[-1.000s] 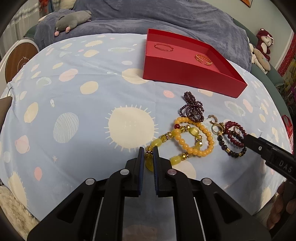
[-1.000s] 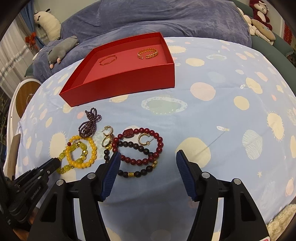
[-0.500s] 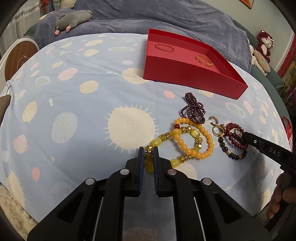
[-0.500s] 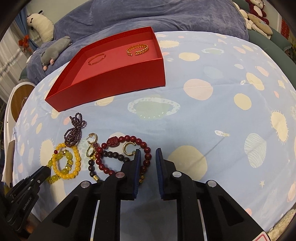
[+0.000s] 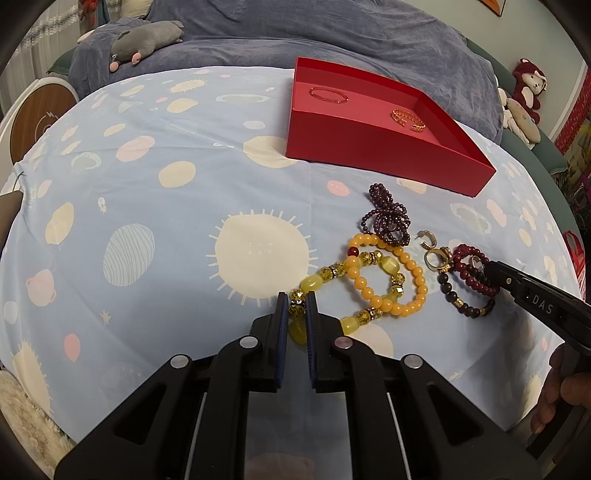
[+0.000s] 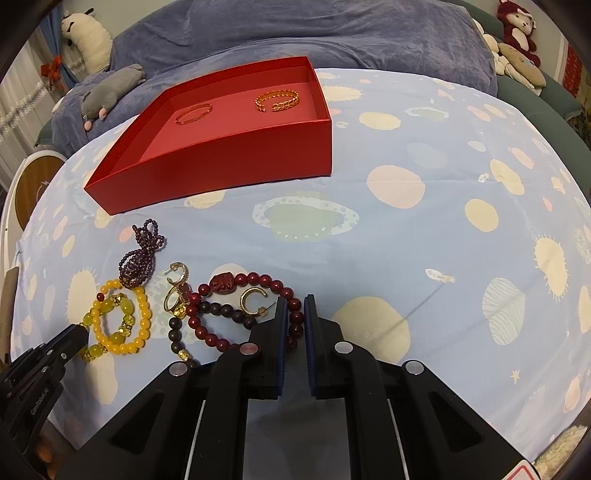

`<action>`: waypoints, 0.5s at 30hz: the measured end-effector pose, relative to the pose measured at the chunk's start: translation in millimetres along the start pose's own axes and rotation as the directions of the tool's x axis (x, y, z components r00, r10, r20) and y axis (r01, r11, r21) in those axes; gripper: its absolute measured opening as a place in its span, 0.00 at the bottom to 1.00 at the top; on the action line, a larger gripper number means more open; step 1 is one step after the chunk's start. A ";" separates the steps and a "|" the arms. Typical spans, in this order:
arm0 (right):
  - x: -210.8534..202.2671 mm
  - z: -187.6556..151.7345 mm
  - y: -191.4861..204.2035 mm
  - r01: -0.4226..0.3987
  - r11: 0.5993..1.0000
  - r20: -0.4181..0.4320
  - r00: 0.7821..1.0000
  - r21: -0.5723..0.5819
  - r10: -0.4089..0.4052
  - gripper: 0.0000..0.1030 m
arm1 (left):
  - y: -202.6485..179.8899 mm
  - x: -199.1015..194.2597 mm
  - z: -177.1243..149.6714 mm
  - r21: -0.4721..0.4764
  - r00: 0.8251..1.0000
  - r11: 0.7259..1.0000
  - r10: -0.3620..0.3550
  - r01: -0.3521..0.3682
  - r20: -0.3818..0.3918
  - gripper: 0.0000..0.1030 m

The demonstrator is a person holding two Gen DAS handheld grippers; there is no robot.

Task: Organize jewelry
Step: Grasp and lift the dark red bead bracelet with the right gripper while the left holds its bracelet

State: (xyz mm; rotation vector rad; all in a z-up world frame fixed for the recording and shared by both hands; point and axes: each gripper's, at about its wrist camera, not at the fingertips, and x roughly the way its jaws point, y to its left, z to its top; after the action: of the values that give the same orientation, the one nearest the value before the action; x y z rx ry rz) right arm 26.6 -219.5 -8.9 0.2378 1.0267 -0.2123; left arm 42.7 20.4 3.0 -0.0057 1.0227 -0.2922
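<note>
My left gripper point(image 5: 296, 300) is shut on the yellow-green bead bracelet point(image 5: 314, 284), which overlaps an orange bead bracelet point(image 5: 388, 280) on the cloth. My right gripper point(image 6: 295, 301) is shut on the dark red bead bracelet point(image 6: 255, 280); it also shows in the left wrist view point(image 5: 476, 273). A black bead bracelet point(image 6: 177, 332), gold hoop earrings point(image 6: 253, 301) and a purple bead strand point(image 6: 142, 254) lie beside them. The red box point(image 6: 229, 162) behind holds a thin bangle point(image 6: 194, 112) and a gold chain cuff point(image 6: 277, 101).
Everything rests on a light blue patterned cloth point(image 6: 424, 221) over a round surface. A blue blanket with a grey plush toy point(image 5: 147, 38) lies behind. More plush toys point(image 6: 517, 33) sit at the far right. A round wooden stool point(image 5: 40, 114) stands at the left.
My right gripper has closed from wide open onto the dark red bracelet and moved in over it. My left gripper stays shut on the yellow-green bracelet.
</note>
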 end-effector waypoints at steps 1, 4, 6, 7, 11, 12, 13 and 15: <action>-0.6 -0.2 -0.1 -0.002 1.000 0.000 1.000 0.001 0.002 0.07 | 0.2 -0.1 0.2 -0.001 1.000 1.000 -0.001 0.001 -0.001 0.09; -6.9 0.0 -3.8 -0.022 0.999 0.004 1.000 0.027 0.022 0.07 | 1.3 -0.4 0.3 -0.017 1.000 1.000 -0.009 0.008 -0.010 0.09; -15.3 1.7 -5.6 -0.031 0.999 0.021 0.999 0.031 0.031 0.07 | 2.1 -3.4 1.4 -0.025 1.000 1.000 -0.017 0.017 -0.009 0.09; -20.7 2.7 -6.0 -0.038 0.999 0.029 0.999 0.033 0.037 0.07 | 1.6 -6.1 2.2 -0.024 1.000 1.000 -0.017 0.017 -0.005 0.09; -43.0 8.0 -7.2 -0.065 0.997 0.059 0.996 0.034 0.063 0.07 | 1.0 -20.9 8.1 -0.027 0.999 0.999 -0.039 0.039 0.014 0.09; -48.7 8.5 -6.9 -0.071 0.997 0.067 0.995 0.033 0.068 0.07 | 0.3 -25.6 9.9 -0.025 0.999 0.999 -0.044 0.045 0.020 0.09; -54.0 8.8 -6.3 -0.074 0.997 0.074 0.995 0.030 0.072 0.07 | -0.7 -30.6 11.8 -0.023 0.998 0.999 -0.049 0.049 0.025 0.09; -64.4 8.9 -4.7 -0.076 0.997 0.087 0.993 0.019 0.074 0.07 | -2.5 -40.8 15.3 -0.017 0.998 0.998 -0.057 0.057 0.037 0.09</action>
State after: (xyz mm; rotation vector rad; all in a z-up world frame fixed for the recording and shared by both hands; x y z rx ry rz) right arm 0.2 -222.5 50.6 0.2851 0.9279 -0.1644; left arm 35.2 25.9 45.6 -0.0564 0.9905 -0.3337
